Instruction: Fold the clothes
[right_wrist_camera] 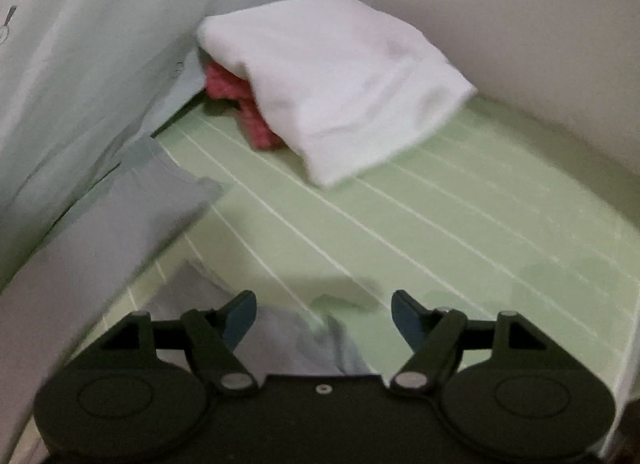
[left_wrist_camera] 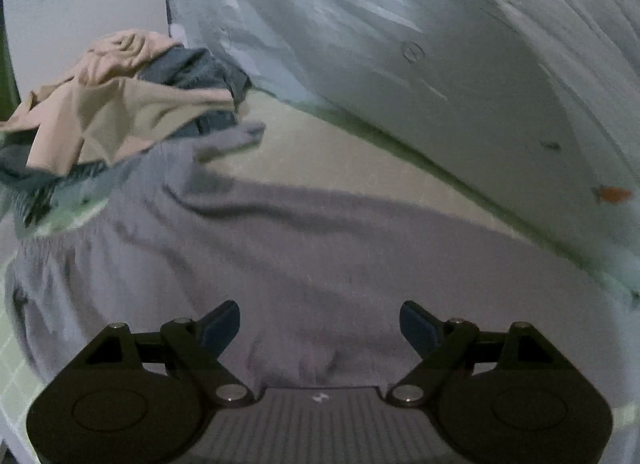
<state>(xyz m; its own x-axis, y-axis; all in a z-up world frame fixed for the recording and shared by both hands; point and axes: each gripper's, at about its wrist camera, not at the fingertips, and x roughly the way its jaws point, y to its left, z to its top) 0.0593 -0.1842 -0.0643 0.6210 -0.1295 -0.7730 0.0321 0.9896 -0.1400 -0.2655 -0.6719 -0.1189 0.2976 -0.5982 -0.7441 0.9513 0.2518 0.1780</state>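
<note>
- Nearest the lens in the left wrist view, the left tool [left_wrist_camera: 320, 330] is seen with its jaws spread wide and nothing gripped; the grey garment [left_wrist_camera: 280, 256] lies directly beneath and ahead of it.
- In the right wrist view, the right tool [right_wrist_camera: 324, 318] is likewise released, with only a corner of grey cloth seen low between its fingers and not pinched by them.
- The grey garment is spread across the bed [right_wrist_camera: 440, 232], its long axis judged to run from the left tool's lower left toward the folded grey part [right_wrist_camera: 132, 200] seen at the right tool's left, close by the pale curtain [left_wrist_camera: 400, 64].
- The left tool is judged the nearer to the bulk of the garment; the right tool faces mostly bare sheet, so the cloth lies to its left and below.
- The garment appears as a soft, thin knit with shallow wrinkles; the sheet is pale green with thin white lines.
- A crumpled heap of beige and dark blue clothes [left_wrist_camera: 120, 104] is piled beyond the garment's far left end.
- A folded white cloth [right_wrist_camera: 332, 84] rests over something pink and nubbly [right_wrist_camera: 240, 100] at the bed's far corner.
</note>
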